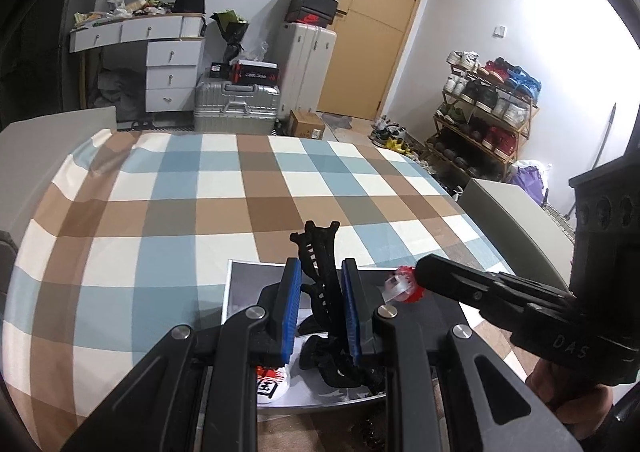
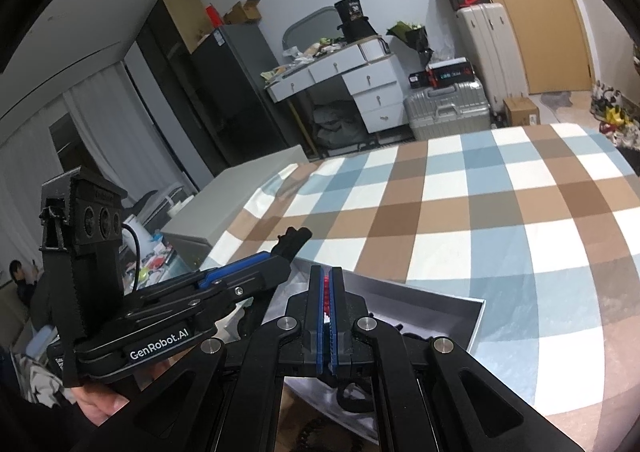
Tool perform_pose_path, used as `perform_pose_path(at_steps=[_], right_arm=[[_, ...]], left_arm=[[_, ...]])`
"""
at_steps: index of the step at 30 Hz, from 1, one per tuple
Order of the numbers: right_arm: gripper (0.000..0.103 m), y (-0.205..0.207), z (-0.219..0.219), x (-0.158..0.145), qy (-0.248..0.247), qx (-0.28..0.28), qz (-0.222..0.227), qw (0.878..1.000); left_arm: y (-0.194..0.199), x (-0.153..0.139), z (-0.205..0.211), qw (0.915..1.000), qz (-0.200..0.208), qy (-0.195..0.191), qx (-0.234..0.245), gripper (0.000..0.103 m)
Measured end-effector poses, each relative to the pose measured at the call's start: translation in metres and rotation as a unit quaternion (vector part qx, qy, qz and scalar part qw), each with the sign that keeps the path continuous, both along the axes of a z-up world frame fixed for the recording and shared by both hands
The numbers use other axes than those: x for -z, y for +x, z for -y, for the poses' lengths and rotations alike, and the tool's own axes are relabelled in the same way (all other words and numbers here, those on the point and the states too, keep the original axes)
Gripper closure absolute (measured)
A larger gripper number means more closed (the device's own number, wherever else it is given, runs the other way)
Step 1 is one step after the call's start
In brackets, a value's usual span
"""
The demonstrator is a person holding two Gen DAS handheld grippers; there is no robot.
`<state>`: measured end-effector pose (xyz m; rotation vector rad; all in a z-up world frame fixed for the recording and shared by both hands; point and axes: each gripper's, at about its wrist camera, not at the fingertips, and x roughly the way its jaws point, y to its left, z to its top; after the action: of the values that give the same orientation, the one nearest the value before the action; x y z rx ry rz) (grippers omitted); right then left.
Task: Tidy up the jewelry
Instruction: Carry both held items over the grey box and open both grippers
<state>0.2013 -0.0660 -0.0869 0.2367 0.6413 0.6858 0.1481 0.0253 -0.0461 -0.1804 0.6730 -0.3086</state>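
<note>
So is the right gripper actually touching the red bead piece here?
Touching. In the right wrist view the right gripper has its blue pads closed on the red bead piece, pinched between them with no gap visible.

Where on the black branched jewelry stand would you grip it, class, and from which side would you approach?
Grip the black jewelry stand by its slim upright stem, coming from the near side as the left gripper does, one pad on each side. The stem is narrow enough to fit between the pads; the forked top stays free for the red piece held by the right gripper.
</note>
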Motion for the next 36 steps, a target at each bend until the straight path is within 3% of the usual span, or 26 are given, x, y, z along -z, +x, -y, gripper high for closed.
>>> perform_pose_path(at_steps=[4, 6, 8, 10, 15, 18, 20, 22, 24, 28, 36], right_arm=[[0.098, 0.003, 0.0, 0.004, 0.004, 0.002, -0.011, 1.0], [0.095, 0.004, 0.001, 0.005, 0.005, 0.002, -0.018, 1.0], [0.087, 0.003, 0.003, 0.006, 0.004, 0.006, -0.02, 1.0], [0.086, -0.001, 0.007, 0.004, 0.008, 0.007, -0.016, 1.0], [0.067, -0.015, 0.015, -0.004, 0.011, 0.018, 0.003, 1.0], [0.064, -0.025, 0.018, -0.01, 0.01, 0.021, 0.013, 1.0], [0.042, -0.033, 0.02, -0.014, 0.01, 0.022, 0.026, 0.999], [0.032, -0.043, 0.023, -0.019, 0.011, 0.03, 0.045, 0.998], [0.031, -0.052, 0.025, -0.024, 0.01, 0.033, 0.058, 0.998], [0.019, -0.063, 0.029, -0.031, 0.012, 0.04, 0.076, 0.996], [0.004, -0.084, 0.041, -0.038, 0.02, 0.058, 0.098, 0.993]], left_arm=[[0.003, 0.003, -0.001, 0.9998, -0.01, -0.016, 0.006, 0.087], [0.005, 0.005, -0.001, 0.9997, -0.017, -0.018, 0.004, 0.077], [0.003, 0.004, -0.004, 0.9996, -0.018, -0.024, 0.003, 0.071], [0.0, 0.003, -0.005, 0.9997, -0.014, -0.02, -0.001, 0.067], [-0.01, -0.003, -0.003, 0.9999, -0.003, -0.002, -0.011, 0.064], [-0.019, -0.007, -0.002, 0.9996, 0.009, 0.012, -0.025, 0.049], [-0.022, -0.01, -0.004, 0.9991, 0.018, 0.019, -0.034, 0.047], [-0.026, -0.014, -0.005, 0.9985, 0.024, 0.025, -0.041, 0.043], [-0.03, -0.017, -0.007, 0.998, 0.031, 0.028, -0.047, 0.035], [-0.04, -0.022, -0.009, 0.9949, 0.043, 0.046, -0.079, 0.021], [-0.057, -0.021, -0.011, 0.9931, 0.046, 0.051, -0.095, 0.014]])
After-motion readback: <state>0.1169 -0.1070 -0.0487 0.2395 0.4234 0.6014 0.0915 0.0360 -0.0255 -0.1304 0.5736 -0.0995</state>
